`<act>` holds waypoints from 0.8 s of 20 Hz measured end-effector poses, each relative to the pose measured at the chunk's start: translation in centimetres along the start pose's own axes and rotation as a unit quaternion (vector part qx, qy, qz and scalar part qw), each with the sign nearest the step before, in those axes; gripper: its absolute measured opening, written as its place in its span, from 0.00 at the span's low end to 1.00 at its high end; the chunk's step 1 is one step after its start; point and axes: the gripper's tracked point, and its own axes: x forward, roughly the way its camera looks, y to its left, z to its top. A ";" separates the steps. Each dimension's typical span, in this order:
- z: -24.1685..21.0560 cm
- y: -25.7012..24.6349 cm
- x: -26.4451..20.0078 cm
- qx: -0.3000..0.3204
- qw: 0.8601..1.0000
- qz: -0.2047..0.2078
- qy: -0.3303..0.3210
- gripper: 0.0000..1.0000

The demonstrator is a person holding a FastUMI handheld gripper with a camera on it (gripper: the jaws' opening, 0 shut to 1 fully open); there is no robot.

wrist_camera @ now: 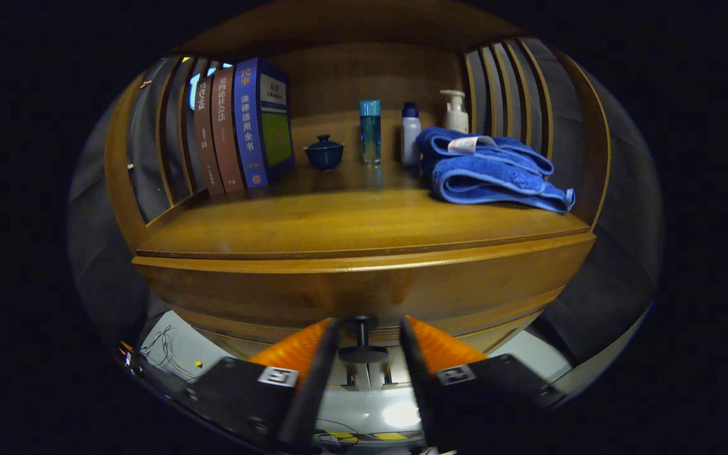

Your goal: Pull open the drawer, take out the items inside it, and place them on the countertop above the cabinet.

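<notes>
Gripper view: my jaws (369,344) stand spread, one on each side of the drawer knob (362,341). The knob sits in the gap between them; both fingers are close to it, and I cannot tell whether either touches it. Not a pinch as seen.

Knob: dark, a round disc on a short stem, sticking out of the drawer (364,297) front. The drawer front is brown wood, curved by the lens, just beyond my fingertips. It looks closed; its contents are hidden from me.

Directly above the drawer front lies the table (351,227), a brown wood top with a rounded front edge. Slatted side panels rise at its left and right, a wood back panel behind.

On the table, toward the back, left to right:
- books (241,126), standing upright in a row against the left slats, spines facing me, the outermost one blue.
- lidded cup (324,151), dark blue, beside the books.
- clear blue bottle (370,131), upright, near the middle.
- white bottle (410,134) with a blue cap, just beside it.
- pump bottle (455,112), pale, further back near the right slats.
- towel (490,170), blue, folded, with a white tag on top, lying in front of the pump bottle on the right side.

Below the cabinet a pale floor with some thin wires at the left.
</notes>
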 end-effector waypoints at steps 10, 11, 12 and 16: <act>-0.2 0.0 -0.3 -0.024 1.000 -0.012 0.012 0.33; -0.2 -0.1 -0.4 -0.027 0.999 -0.013 0.013 0.33; -0.4 -0.1 -0.6 -0.028 0.999 -0.012 0.015 0.33; -1.0 -0.2 -2.2 -0.024 0.999 -0.009 0.023 0.33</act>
